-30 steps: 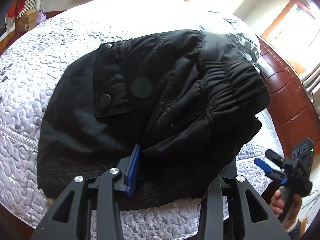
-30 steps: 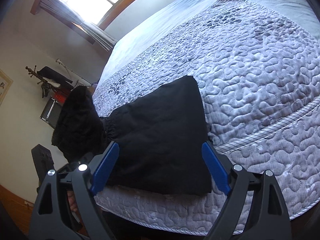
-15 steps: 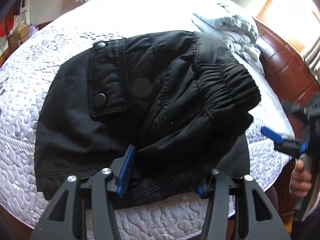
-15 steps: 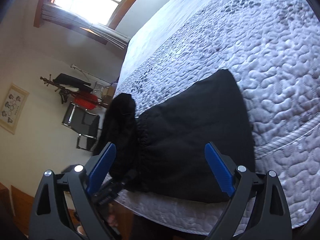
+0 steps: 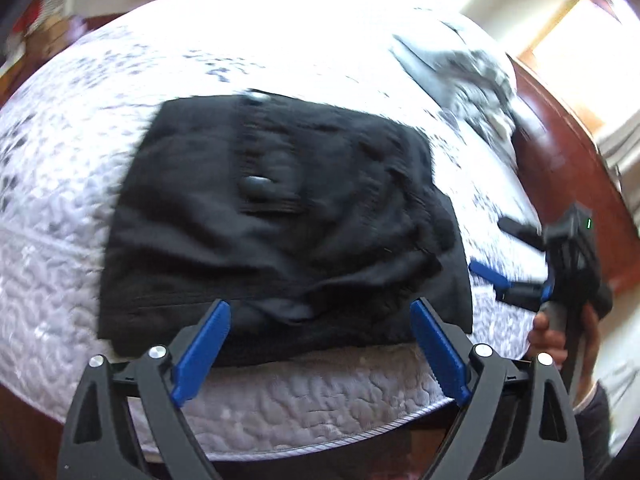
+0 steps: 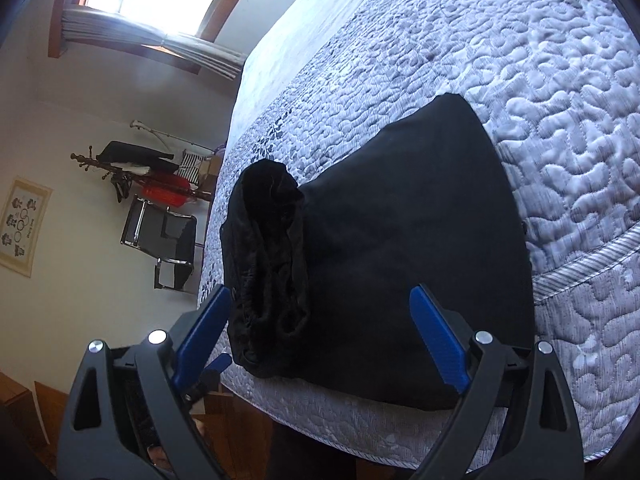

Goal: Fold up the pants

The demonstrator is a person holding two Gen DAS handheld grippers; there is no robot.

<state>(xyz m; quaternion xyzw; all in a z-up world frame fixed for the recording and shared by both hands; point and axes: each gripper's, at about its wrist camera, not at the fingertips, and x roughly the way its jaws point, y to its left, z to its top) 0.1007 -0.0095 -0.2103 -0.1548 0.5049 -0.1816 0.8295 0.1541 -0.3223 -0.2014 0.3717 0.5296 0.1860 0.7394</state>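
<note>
The pants point(image 5: 280, 232) lie folded into a compact black bundle on the bed point(image 5: 280, 408), close to its near edge, likely so both hands can reach them without leaning; seen from the right wrist, the gathered waistband end point(image 6: 268, 256) sits doubled over the flat part of the pants, toward the bed's foot-side edge. The left hand-held gripper point(image 5: 320, 344) hangs just short of the pants, fingers spread wide and holding nothing; the view is blurred, so finer detail is lost. The right hand-held gripper point(image 6: 320, 332) is likewise spread and empty, poised at the near edge of the pants; in the left wrist view it point(image 5: 516, 284) stands off to the side of the pants. The fold looks essentially done.
</note>
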